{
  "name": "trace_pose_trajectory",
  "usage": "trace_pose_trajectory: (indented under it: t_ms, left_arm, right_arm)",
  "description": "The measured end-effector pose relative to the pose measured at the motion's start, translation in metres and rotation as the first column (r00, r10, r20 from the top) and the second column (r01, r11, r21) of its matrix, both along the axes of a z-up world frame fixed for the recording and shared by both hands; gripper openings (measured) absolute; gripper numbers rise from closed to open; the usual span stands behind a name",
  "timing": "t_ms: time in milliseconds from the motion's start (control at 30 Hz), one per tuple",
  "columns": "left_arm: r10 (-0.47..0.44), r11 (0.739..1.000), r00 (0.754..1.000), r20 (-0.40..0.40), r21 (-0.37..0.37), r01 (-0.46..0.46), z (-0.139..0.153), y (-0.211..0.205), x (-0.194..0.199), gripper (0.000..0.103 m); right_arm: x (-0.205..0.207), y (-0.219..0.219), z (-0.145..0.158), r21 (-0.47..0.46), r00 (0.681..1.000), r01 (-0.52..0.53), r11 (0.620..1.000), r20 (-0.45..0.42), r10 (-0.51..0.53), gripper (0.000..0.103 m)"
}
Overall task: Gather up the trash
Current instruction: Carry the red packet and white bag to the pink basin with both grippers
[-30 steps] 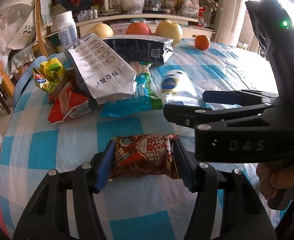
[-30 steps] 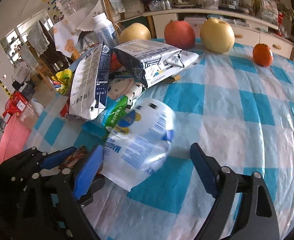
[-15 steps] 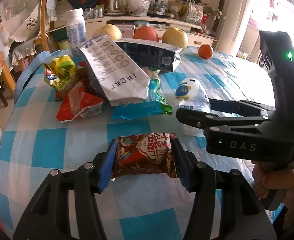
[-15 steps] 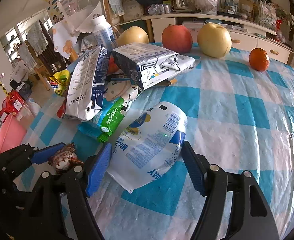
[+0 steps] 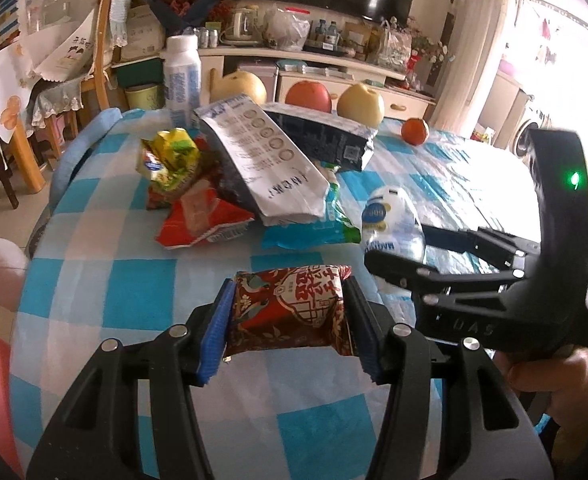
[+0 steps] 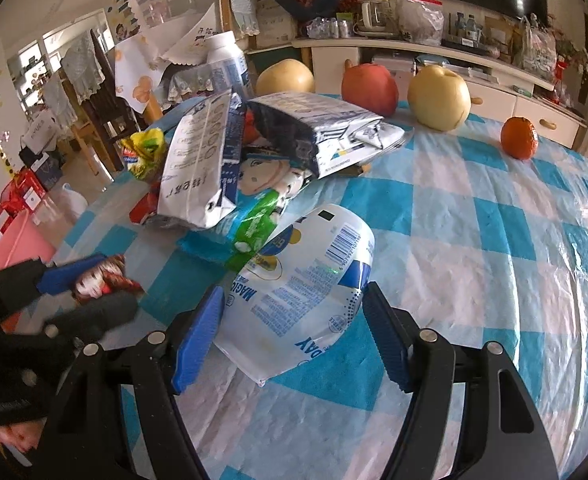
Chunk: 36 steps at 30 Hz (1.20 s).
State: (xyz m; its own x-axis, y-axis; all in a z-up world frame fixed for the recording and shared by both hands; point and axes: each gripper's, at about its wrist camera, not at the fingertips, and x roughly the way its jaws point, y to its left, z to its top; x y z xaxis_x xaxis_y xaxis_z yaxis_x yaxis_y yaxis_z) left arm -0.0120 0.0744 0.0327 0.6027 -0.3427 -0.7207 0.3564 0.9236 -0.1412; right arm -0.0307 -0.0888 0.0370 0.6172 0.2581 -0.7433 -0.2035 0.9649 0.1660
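Checked tablecloth (image 5: 105,280): wrapper pile (image 5: 253,176) remains toward far edge. Left gripper (image 5: 289,320) clamps red snack packet (image 5: 289,308); right gripper (image 6: 289,336) wide, straddling white pouch (image 6: 306,280), not yet gripped.

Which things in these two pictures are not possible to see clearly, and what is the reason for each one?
- Left wrist view: the white pouch is partly hidden by the right claw; whether it is gripped cannot be told.
- Right wrist view: the red wrapper in the left claw is blurred, print unreadable.
- Both views: what lies under the pile of bags is covered.
- Right wrist view: the pink bin is cut off by the claw.
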Motion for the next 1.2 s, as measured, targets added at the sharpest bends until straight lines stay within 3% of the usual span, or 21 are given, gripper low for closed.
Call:
trace_pose_trajectory:
  t_ms: [400,767,1067,1200]
  left_arm:
    - [0.077,0.996,0.995,0.064,-0.046,-0.075,0.023,0.044,-0.01,0.055]
    - [0.196,0.978,0.975,0.101,-0.099,-0.186,0.04,0.104,-0.022,0.055]
    - [0.356,0.931,0.924,0.142,-0.138,-0.337,0.056,0.169,-0.036,0.055]
    - [0.479,0.877,0.862,0.165,-0.142,-0.46,0.061,0.206,-0.044,0.055]
  right_arm:
    - [-0.016,0.035,0.008,-0.056,0.997,-0.047,0.997,0.053,0.05,0.071]
    - [-0.03,0.068,0.02,0.017,0.996,-0.074,0.997,0.048,0.073,0.071]
    - [-0.047,0.145,0.047,0.024,0.981,-0.176,0.984,0.082,0.174,0.071]
    - [-0.051,0.187,0.061,0.039,0.967,-0.238,0.97,0.105,0.233,0.071]
